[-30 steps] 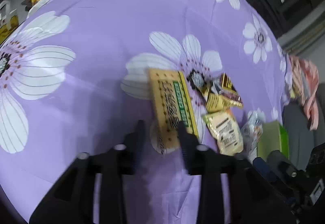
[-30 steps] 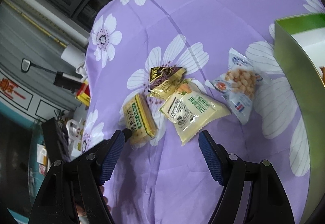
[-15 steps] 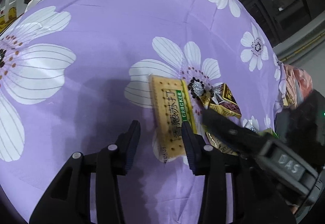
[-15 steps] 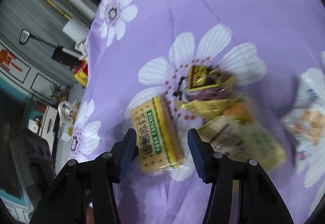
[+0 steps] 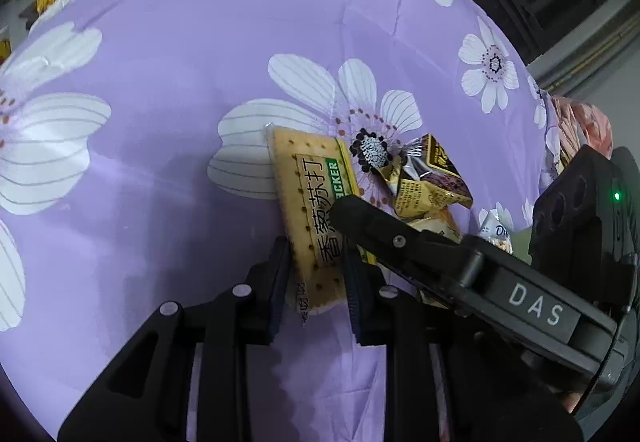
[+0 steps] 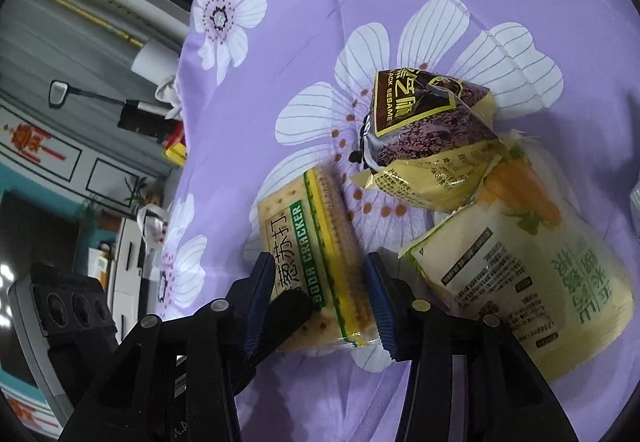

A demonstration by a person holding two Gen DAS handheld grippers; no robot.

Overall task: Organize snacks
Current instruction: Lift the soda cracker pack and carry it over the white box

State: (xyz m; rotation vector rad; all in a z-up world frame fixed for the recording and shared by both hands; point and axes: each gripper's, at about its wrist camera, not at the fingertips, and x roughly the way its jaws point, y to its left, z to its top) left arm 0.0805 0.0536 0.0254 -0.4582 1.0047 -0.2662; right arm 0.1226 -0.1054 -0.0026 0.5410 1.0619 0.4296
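**Both grippers closed in on the soda cracker pack**

Since a second ago: right gripper (image 6: 320,294) has come in low from the side and now sits over the near end of the soda cracker pack (image 5: 310,209); left gripper (image 5: 316,274) has barely shifted. Both sets of jaws have just been closing, with the pack between them.

Left jaws: narrow, pads flush against both long sides of the pack's near end. Reads as a grip on the pack. The pack sticks out forward past the fingertips, most of its length beyond the jaws.

Right jaws: also narrowed around the same pack's near end. Right pad looks to be touching the pack's edge. Left pad has one of the left gripper's black fingers (image 6: 292,306) just inside it, so contact on that side is not clear. Can't confirm a full pinch.

In the left view, a finger (image 5: 384,234) of the right gripper crosses over the pack's right edge.

Pack lies on the purple flowered cloth (image 5: 200,41), near end slightly tilted. Black sesame packet (image 6: 428,113) sits just beyond it, overlapping a yellow-green packet (image 6: 532,282) that lies right of the right jaws. Neither is touched.
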